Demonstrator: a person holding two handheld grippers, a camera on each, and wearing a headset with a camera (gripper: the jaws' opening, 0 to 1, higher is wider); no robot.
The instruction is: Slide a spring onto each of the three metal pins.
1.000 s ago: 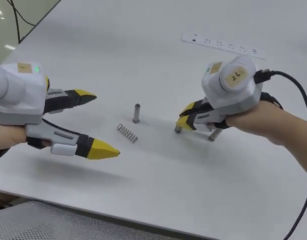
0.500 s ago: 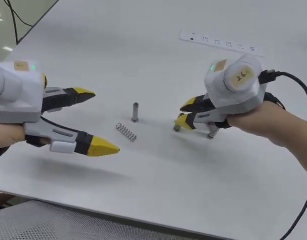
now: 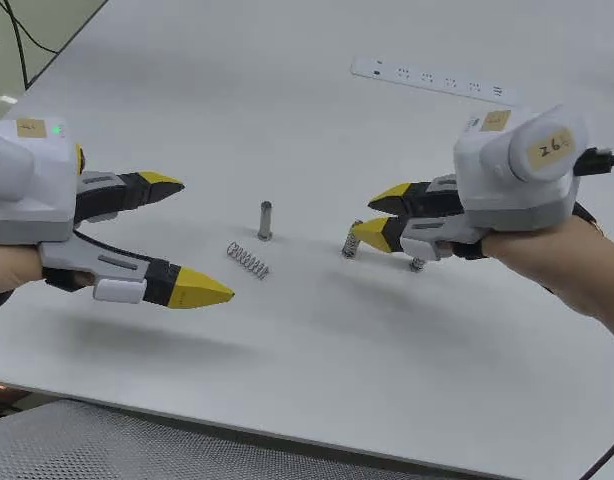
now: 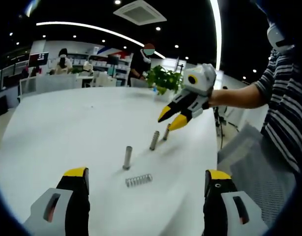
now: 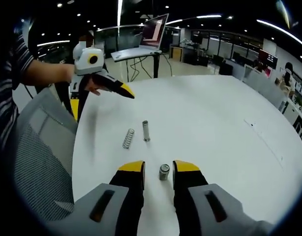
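White table (image 3: 287,90), head view: left gripper (image 3: 185,237), jaws spread wide, nothing between them; right gripper (image 3: 377,217), jaws parted a little, holding nothing. Bare pin (image 3: 265,220), upright, between the two grippers. Loose spring (image 3: 247,260), lying flat near the bare pin's base on the person's side, not touching it. Pin with spring fitted (image 3: 352,243), coils visible, upright just off the right gripper's lower tip. Second fitted pin (image 3: 417,264), partly hidden under that gripper's body. Power strip (image 3: 432,80), far across the table, well apart from the rest. The right gripper view adds the first fitted pin seen from above, standing in the gap between that gripper's own tips and nearer one tip than the other; contact cannot be told. The left gripper view adds all three pins in a row receding toward the right gripper, the loose spring nearest, lying between its own wide jaws; potted plant (image 4: 163,78) and standing people in the room behind.
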